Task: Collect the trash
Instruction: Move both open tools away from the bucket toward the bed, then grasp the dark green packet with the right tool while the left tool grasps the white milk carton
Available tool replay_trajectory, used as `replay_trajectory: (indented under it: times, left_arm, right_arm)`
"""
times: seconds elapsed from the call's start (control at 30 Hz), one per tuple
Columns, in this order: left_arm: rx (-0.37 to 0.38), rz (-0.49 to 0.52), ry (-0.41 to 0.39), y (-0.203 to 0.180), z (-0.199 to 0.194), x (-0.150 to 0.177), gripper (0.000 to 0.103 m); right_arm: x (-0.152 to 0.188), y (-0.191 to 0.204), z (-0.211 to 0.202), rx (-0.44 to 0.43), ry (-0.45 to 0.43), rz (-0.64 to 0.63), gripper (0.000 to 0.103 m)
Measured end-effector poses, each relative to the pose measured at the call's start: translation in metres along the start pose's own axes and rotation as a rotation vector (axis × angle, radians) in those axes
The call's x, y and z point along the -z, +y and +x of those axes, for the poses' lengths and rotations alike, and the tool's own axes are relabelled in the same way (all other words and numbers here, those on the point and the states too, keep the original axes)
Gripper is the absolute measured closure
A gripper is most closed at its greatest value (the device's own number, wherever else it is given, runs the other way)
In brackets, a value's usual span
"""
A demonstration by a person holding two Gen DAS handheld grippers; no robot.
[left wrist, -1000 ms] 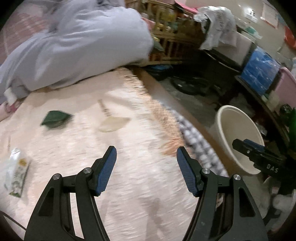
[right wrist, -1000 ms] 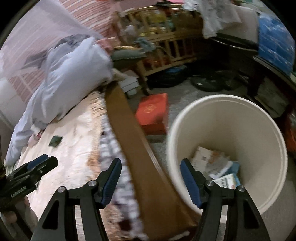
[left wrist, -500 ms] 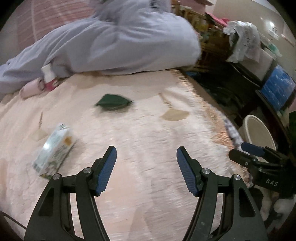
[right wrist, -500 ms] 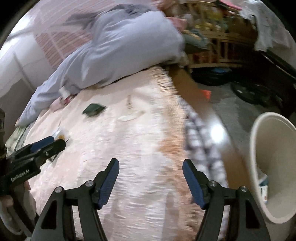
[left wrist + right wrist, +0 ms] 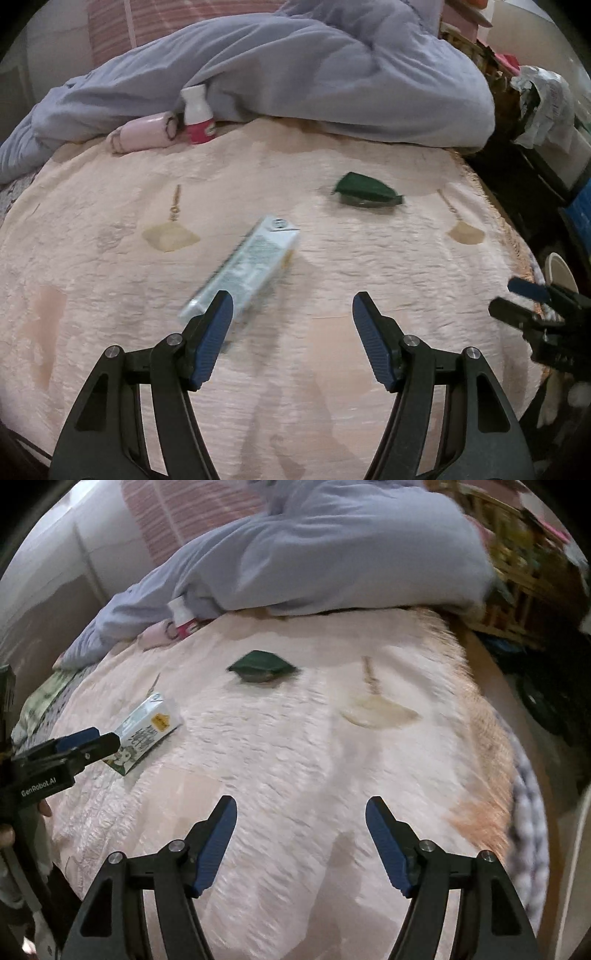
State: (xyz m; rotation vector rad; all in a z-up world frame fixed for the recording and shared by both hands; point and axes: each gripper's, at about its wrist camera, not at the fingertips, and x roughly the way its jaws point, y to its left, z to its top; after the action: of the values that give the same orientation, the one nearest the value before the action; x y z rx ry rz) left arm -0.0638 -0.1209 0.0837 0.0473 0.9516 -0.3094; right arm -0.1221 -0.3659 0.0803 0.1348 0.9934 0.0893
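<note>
With both claws gaping and empty, we are reaching our left gripper [image 5: 291, 339] toward the pale rectangular paper carton [image 5: 247, 266] lying on the pink quilted bedspread [image 5: 369, 266] at eleven o'clock of its fingers, needing to straddle and pinch it, while the right gripper [image 5: 301, 843], its jaws having just been widening on nothing, is hovering with the crumpled dark green wrapper [image 5: 262, 664] at twelve o'clock.

The carton's [image 5: 245, 267] print is blurred; the quilt [image 5: 295, 74] hides the bottle's [image 5: 197, 114] back.

Soft, dim indoor light falls evenly on the pink bedspread [image 5: 332, 369], with faint gripper shadows low in both frames. Motion blur smears the milk carton [image 5: 247, 266] at centre left and the right edges. Fisheye bending curves everything; the corners go black.
</note>
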Motion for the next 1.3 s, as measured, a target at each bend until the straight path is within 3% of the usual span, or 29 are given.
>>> replay_trajectory:
  times: [0.2, 0.43, 0.73, 0.77, 0.8, 0.83, 0.87, 0.93, 1.1, 1.3]
  left_arm:
    - [-0.025, 0.025, 0.029, 0.034, 0.012, -0.002, 0.037]
    - [0.035, 0.100, 0.087, 0.038, 0.037, -0.009, 0.037]
    - [0.013, 0.159, 0.149, 0.032, 0.076, -0.023, 0.037]
    - [0.017, 0.157, 0.159, 0.032, 0.078, -0.023, 0.037]
    - [0.020, 0.152, 0.168, 0.032, 0.080, -0.023, 0.039]
    - [0.027, 0.141, 0.174, 0.032, 0.081, -0.023, 0.052]
    - [0.035, 0.130, 0.179, 0.033, 0.081, -0.022, 0.057]
    - [0.050, 0.108, 0.181, 0.033, 0.079, -0.021, 0.062]
    - [0.103, 0.036, 0.165, 0.029, 0.062, -0.017, 0.063]
    - [0.105, 0.015, 0.143, 0.011, 0.041, -0.005, 0.063]
  right_arm:
    - [-0.035, 0.023, 0.036, -0.046, -0.008, -0.098, 0.033]
    - [-0.090, 0.045, 0.085, -0.023, -0.023, -0.244, 0.029]
    - [-0.148, 0.049, 0.168, 0.021, 0.090, -0.318, 0.030]
    - [-0.148, 0.048, 0.173, 0.020, 0.093, -0.310, 0.041]
    - [-0.148, 0.048, 0.175, 0.019, 0.093, -0.303, 0.062]
    - [-0.147, 0.048, 0.176, 0.028, 0.088, -0.299, 0.068]
    - [-0.144, 0.049, 0.172, 0.029, 0.072, -0.295, 0.072]
    - [-0.136, 0.050, 0.163, -0.009, 0.059, -0.285, 0.075]
    - [-0.103, 0.056, 0.126, -0.050, 0.048, -0.265, 0.076]
    - [-0.052, 0.051, 0.073, -0.060, 0.052, -0.196, 0.076]
